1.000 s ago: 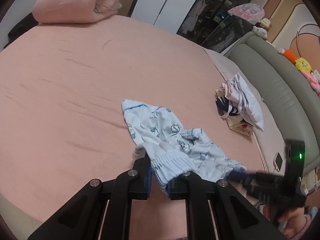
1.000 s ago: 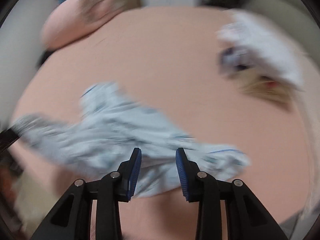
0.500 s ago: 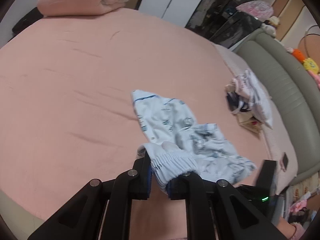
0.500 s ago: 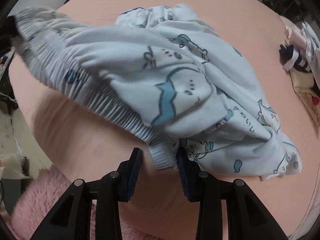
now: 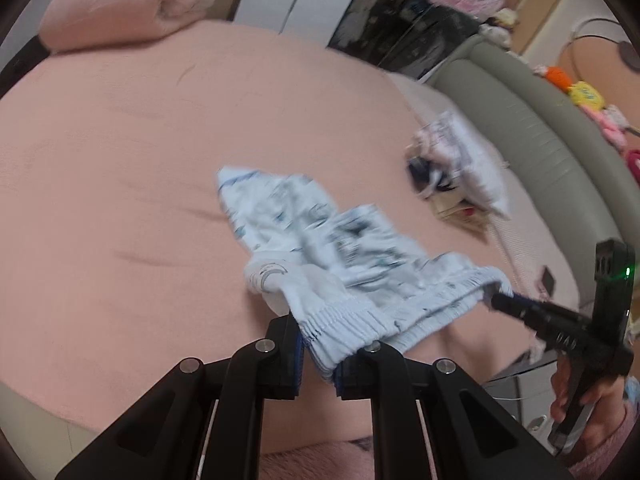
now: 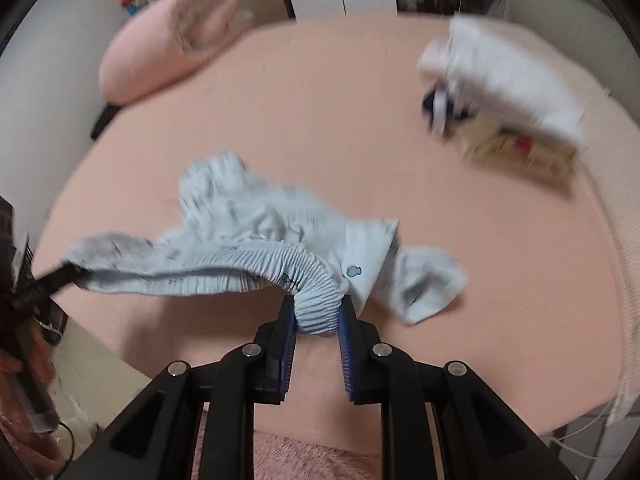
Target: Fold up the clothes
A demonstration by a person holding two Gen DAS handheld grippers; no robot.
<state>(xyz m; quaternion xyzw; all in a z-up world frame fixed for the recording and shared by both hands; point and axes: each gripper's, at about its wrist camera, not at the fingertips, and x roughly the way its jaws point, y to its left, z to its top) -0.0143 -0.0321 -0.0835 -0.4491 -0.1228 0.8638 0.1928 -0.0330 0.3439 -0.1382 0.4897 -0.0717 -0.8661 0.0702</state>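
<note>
Light blue printed pants [image 5: 320,240] [image 6: 256,232] with a ribbed elastic waistband hang over the pink bed [image 5: 120,140]. My left gripper [image 5: 318,354] is shut on one end of the waistband. In the right wrist view my right gripper [image 6: 318,334] is shut on the other end of the waistband. The band stretches between the two, lifted off the sheet, while the legs trail on the bed. The right gripper [image 5: 496,300] also shows in the left wrist view, held by a hand [image 5: 580,404]. The left gripper [image 6: 66,272] shows at the left edge of the right wrist view.
A pile of other clothes [image 5: 460,168] [image 6: 504,92] lies on the bed's right side. A rolled pink quilt [image 5: 120,4] [image 6: 168,36] sits at the far end. A grey-green padded headboard [image 5: 552,148] runs along the right. A phone [image 5: 547,279] lies by the bed edge.
My right gripper closed on the waistband and drew away from the left one, so the band is now pulled out between them. Both views are blurred by motion.
</note>
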